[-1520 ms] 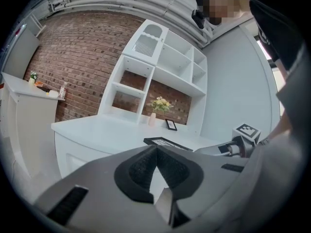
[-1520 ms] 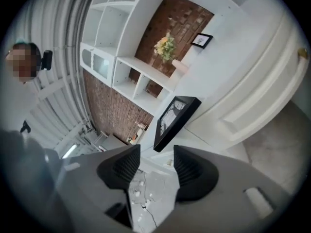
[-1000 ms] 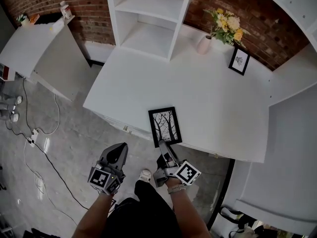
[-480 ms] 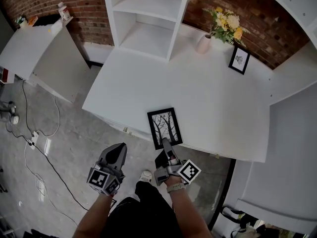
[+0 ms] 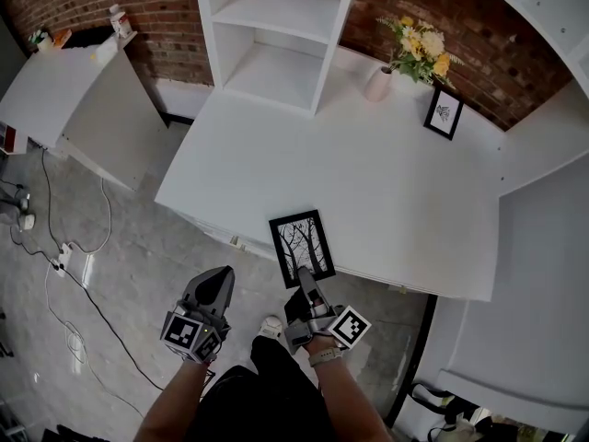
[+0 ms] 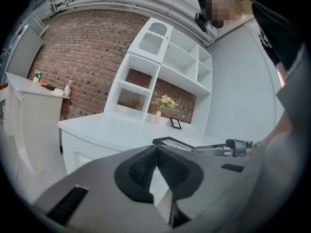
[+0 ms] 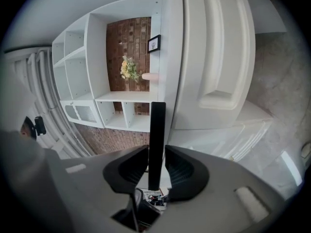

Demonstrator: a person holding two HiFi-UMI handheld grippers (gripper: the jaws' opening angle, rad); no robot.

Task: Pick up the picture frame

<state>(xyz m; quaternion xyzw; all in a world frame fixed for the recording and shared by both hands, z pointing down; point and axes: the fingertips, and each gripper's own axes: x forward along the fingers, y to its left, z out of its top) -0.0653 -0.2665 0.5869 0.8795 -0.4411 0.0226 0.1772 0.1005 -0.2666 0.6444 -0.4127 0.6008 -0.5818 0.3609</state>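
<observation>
A black picture frame (image 5: 301,247) with a tree print lies flat at the front edge of the white desk (image 5: 396,173). My right gripper (image 5: 305,282) reaches level onto the frame's near end. In the right gripper view, which is rolled sideways, its jaws are closing, with the frame's black edge (image 7: 156,140) between them and both pads against it. My left gripper (image 5: 219,282) hangs below the desk edge, left of the frame, holding nothing. Its fingertips (image 6: 155,148) meet. The left gripper view also shows the frame (image 6: 171,142) and the right gripper (image 6: 228,147).
At the back of the desk stand a small framed print (image 5: 444,111), a pink vase of yellow flowers (image 5: 379,83) and a white shelf unit (image 5: 276,35). A white counter (image 5: 74,90) is at the left. Cables (image 5: 64,256) lie on the grey floor.
The right gripper's jaws have closed in on the frame's near end and the gripper has rolled. The frame has shifted slightly left and turned. The left gripper has not moved.
</observation>
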